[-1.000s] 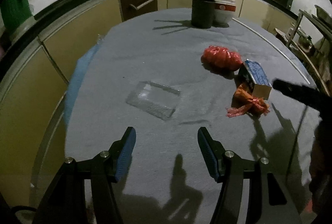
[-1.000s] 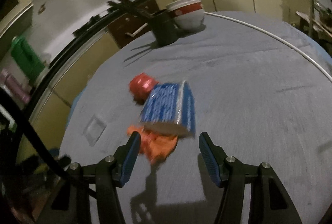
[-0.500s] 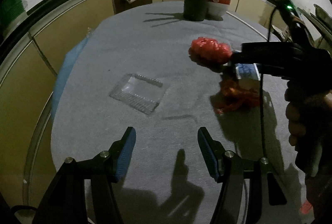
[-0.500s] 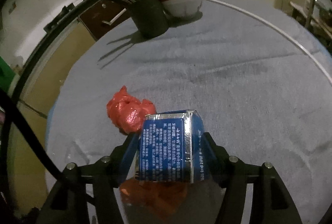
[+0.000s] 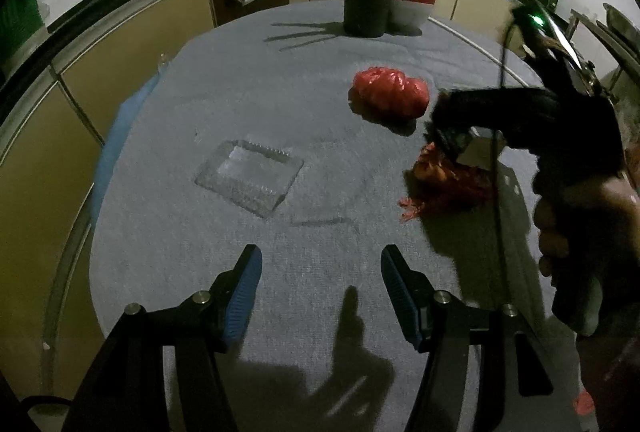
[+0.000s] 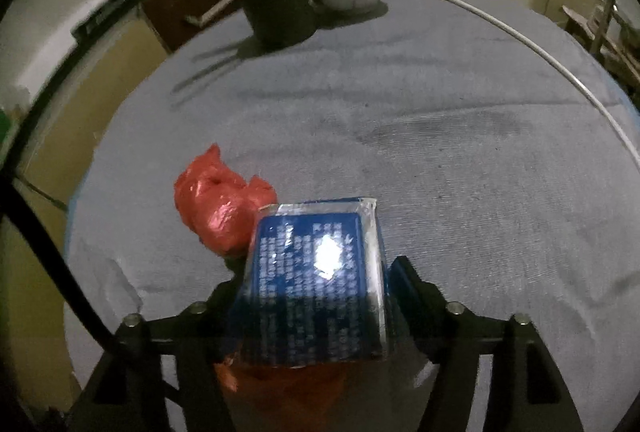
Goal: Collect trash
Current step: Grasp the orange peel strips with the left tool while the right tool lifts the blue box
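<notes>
A blue milk carton (image 6: 316,272) sits between the fingers of my right gripper (image 6: 316,288). The jaws are closing, and the pads lie against both of the carton's sides. Under its near end lies an orange-red wrapper (image 6: 280,380), which the left wrist view shows as a crumpled strip (image 5: 448,184). A crumpled red plastic bag (image 6: 218,208) rests just left of the carton. A clear plastic tray (image 5: 250,178) lies flat ahead of my left gripper (image 5: 320,292), which hangs open over bare cloth with nothing between its fingers.
A grey cloth covers the round table (image 5: 280,92). At its far side stand a black utensil holder (image 5: 366,6) and stacked white-and-red bowls (image 5: 412,2). A person's hand (image 5: 560,224) holds the right gripper's handle. Kitchen cabinets ring the table.
The right gripper came in from the right and down over the blue carton, which now sits between its fingers. The left gripper has stayed open and almost still.
</notes>
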{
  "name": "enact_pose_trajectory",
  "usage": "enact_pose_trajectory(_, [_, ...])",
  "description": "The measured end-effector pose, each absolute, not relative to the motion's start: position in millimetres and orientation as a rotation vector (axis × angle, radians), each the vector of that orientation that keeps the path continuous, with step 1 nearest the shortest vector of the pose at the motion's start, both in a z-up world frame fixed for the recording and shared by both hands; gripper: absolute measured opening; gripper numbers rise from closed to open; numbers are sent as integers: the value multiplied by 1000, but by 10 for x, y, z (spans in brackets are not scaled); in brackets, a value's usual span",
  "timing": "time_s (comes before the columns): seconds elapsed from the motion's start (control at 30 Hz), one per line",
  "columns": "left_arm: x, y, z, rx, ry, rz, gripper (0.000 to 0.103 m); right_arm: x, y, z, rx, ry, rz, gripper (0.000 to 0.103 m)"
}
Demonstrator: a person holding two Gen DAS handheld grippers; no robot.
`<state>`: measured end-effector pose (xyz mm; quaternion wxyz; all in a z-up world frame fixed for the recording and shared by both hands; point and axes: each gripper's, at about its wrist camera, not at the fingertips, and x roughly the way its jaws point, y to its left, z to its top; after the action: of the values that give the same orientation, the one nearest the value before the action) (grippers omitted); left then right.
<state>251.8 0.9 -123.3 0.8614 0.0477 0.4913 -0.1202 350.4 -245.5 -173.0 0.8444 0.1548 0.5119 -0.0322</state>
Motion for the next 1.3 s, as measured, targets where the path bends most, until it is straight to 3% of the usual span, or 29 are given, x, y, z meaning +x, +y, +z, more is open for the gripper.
enact_pose_trajectory(0.37, [2884,-573,-1389,18,1089,-421,66,2671,-3383,-1688,547,972,-91,63])
enact_pose_trajectory(0.53, [3085,-816,-1529,-116,1177,-454,66,2245,-3593,-1669,550,927,-97,63])
enact_pose_trajectory(0.77, [3218,-1007,-1617,-215,1170,-398,64,1854,-3583,-1652,523,881,-80,63])
enact_pose_trajectory(0.8, [3222,-1040,-1624,-207,1168,-395,56,1816,-3582,-1652,526,880,-74,63])
enact_pose_trajectory(0.83, [3218,-1074,-1625,-191,1160,-389,34,1814,-3572,-1663,531,881,-67,63])
enact_pose_trajectory(1.3, [2537,-1216,-1415,-39,1121,-410,31,1253,-3698,-1500,561,817,-71,63])
